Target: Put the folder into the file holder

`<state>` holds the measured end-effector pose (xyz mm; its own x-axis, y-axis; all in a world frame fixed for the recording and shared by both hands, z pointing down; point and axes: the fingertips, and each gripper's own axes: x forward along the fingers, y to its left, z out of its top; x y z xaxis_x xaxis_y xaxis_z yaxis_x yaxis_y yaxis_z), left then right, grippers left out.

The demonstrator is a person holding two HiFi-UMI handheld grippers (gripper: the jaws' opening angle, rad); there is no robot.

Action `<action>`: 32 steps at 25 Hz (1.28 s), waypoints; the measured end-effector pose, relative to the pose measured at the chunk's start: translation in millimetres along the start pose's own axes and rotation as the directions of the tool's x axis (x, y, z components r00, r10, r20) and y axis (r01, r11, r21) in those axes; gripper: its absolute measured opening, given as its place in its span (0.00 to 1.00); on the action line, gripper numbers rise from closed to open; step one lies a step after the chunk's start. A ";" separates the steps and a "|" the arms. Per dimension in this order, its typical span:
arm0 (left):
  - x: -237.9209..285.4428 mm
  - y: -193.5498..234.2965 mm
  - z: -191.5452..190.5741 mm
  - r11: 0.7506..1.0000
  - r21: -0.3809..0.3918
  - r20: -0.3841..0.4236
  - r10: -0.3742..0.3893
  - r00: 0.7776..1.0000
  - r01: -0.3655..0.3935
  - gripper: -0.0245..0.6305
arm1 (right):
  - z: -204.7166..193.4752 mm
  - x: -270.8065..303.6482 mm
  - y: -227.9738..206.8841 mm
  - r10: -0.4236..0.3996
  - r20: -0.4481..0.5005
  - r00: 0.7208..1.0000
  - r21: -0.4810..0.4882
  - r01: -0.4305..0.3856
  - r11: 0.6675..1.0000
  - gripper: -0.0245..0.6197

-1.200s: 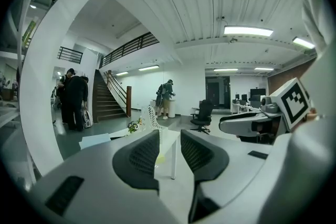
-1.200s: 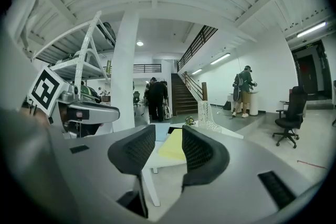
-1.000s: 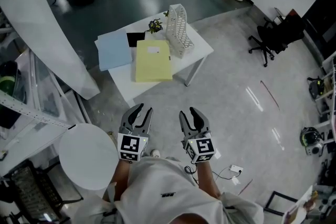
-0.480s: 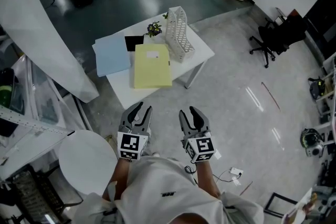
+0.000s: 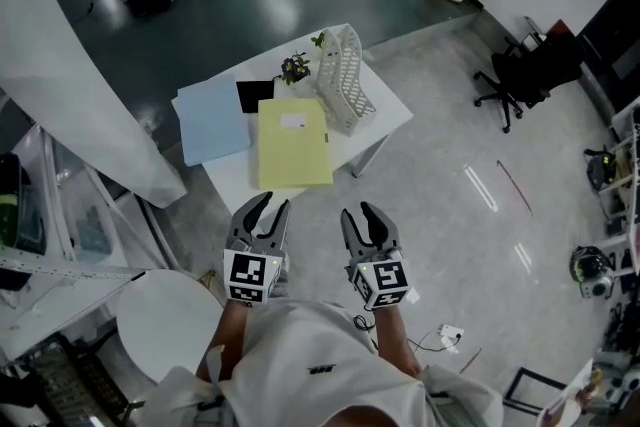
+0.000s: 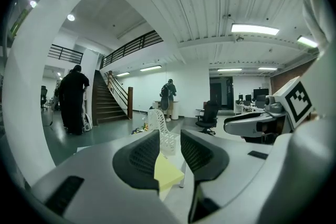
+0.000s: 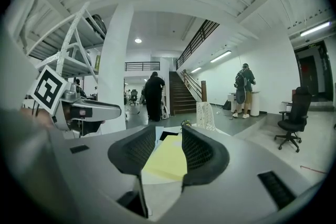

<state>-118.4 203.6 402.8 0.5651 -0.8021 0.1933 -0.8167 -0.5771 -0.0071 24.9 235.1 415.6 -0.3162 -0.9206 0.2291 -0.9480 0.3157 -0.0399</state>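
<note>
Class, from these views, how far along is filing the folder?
Done: nothing yet; the yellow folder lies flat on the table beside the file holder. In hand: the left gripper and right gripper hold nothing, short of the table. Left: grasp, lift, insert.

floor (image 5: 430, 215): open to table (image 5: 232, 177) | file holder (image 5: 347, 80) at far edge (pillar (image 5: 95, 85) left)

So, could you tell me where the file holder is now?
Head view: the file holder stands at the table's far right edge, just right of the yellow folder and small plant.
</note>
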 end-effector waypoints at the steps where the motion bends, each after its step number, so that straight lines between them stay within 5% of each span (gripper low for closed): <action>1: 5.1 4.9 0.6 1.000 -0.003 -0.001 -0.004 1.000 0.004 0.24 | 1.6 6.5 -1.1 -0.004 -0.002 1.000 -0.001 0.004 1.000 0.29; 32: 131.8 137.2 -2.6 0.996 -0.022 -0.038 -0.083 0.996 0.082 0.24 | 24.1 185.6 -15.9 -0.055 -0.057 0.997 -0.008 0.055 0.998 0.28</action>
<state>-156.3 19.1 429.9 0.6258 -0.7451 0.2306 -0.7699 -0.6374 0.0299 -19.5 53.7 435.3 -0.2608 -0.9222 0.2856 -0.9637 0.2664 -0.0196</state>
